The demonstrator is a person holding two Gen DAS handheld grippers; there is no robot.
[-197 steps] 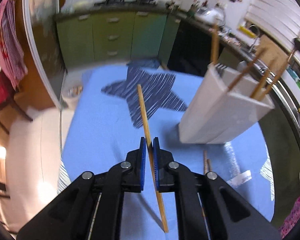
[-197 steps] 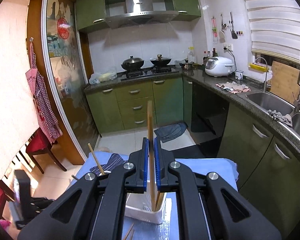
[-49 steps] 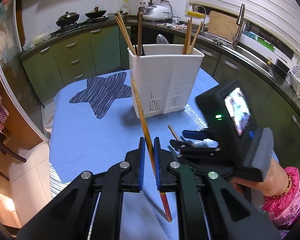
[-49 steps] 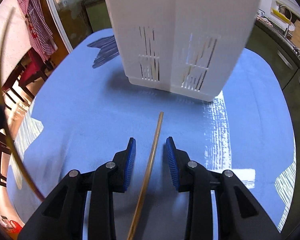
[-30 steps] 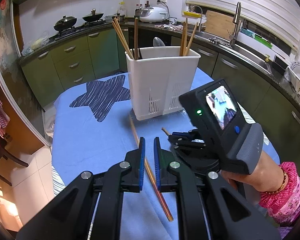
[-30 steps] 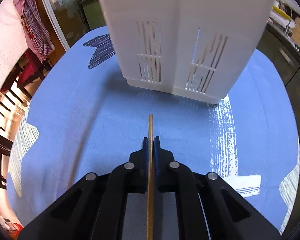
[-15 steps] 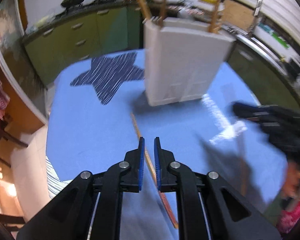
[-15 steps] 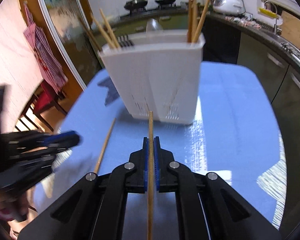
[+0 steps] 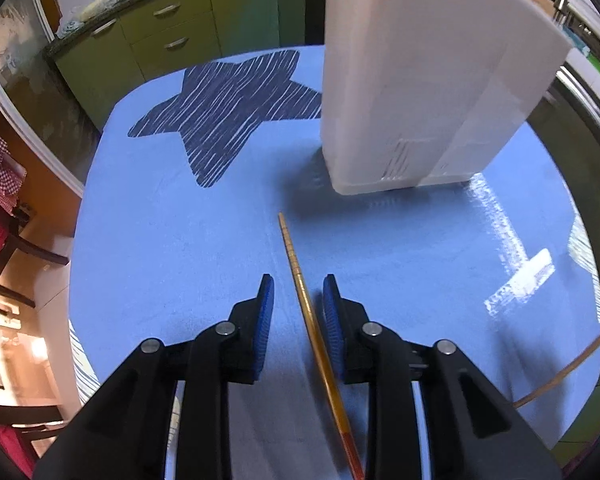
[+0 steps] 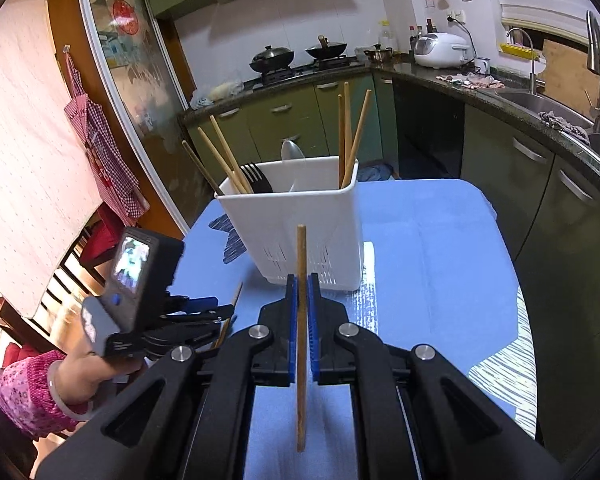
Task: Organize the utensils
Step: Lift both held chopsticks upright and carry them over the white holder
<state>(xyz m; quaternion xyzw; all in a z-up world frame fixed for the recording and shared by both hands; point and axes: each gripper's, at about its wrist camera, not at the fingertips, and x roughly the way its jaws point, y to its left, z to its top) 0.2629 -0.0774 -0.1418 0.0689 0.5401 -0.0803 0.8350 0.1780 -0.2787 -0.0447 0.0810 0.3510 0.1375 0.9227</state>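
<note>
On a blue tablecloth (image 9: 172,240) before the white utensil caddy (image 10: 300,216), the right gripper (image 10: 301,320) clamps a chopstick (image 10: 301,264), best lifted clear over the rim; the left gripper (image 9: 298,312), jaws just parting, apparently straddles another chopstick (image 9: 296,268) unpinched.

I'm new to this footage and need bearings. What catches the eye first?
The right gripper, shut on an upright chopstick in front of the white utensil holder. The left gripper is open astride a chopstick on the table, on the blue cloth.

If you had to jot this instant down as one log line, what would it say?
left gripper: jaws just opening, straddling chopstick on table, not gripping | right gripper: shut on chopstick, raised before white utensil holder
</note>
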